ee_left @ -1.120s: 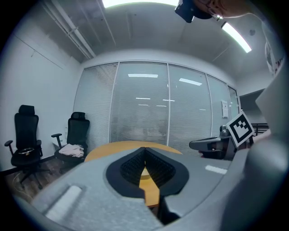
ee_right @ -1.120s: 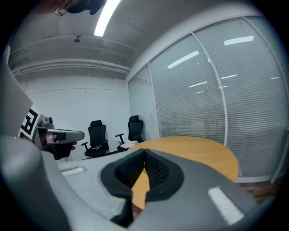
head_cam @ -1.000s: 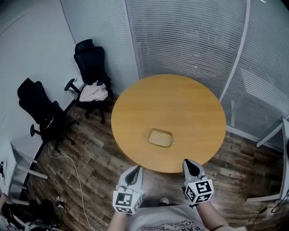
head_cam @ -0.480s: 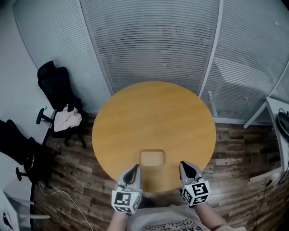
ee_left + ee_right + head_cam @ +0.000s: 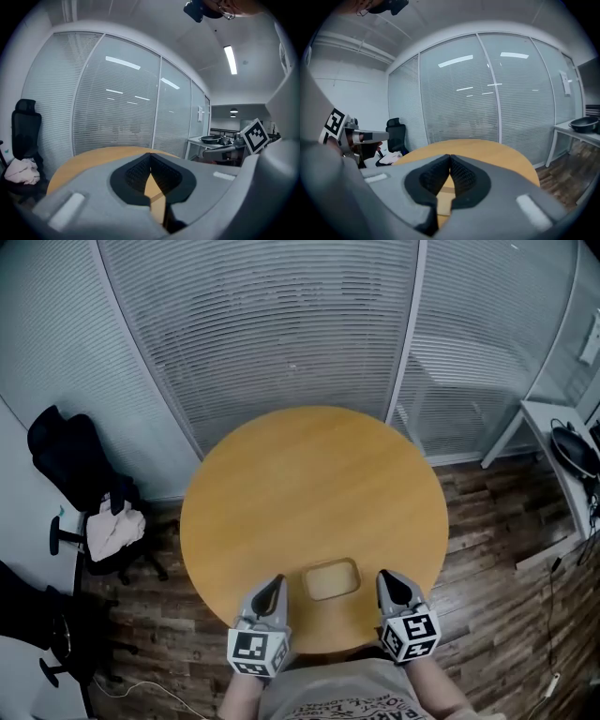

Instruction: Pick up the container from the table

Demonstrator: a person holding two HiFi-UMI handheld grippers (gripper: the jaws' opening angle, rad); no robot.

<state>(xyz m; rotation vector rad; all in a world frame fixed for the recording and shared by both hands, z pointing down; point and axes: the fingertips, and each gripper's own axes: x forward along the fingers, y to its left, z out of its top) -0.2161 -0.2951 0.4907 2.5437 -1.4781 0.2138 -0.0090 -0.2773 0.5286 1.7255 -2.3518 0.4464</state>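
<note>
Head view: the container (image 5: 332, 579) now sits between left gripper (image 5: 274, 581) and right gripper (image 5: 388, 577), near the bench (image 5: 309, 474) edge; both jaws clenched empty, so opening comes first

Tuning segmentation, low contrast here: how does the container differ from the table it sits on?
Size: the container is small; the table is far larger.
Shape: the container is a rounded-corner rectangle; the table is round.
Surface: the container has a raised rim round a shallow hollow; the table top is flat.
Shared: both are tan and wood-like in tone, the container slightly paler.
</note>
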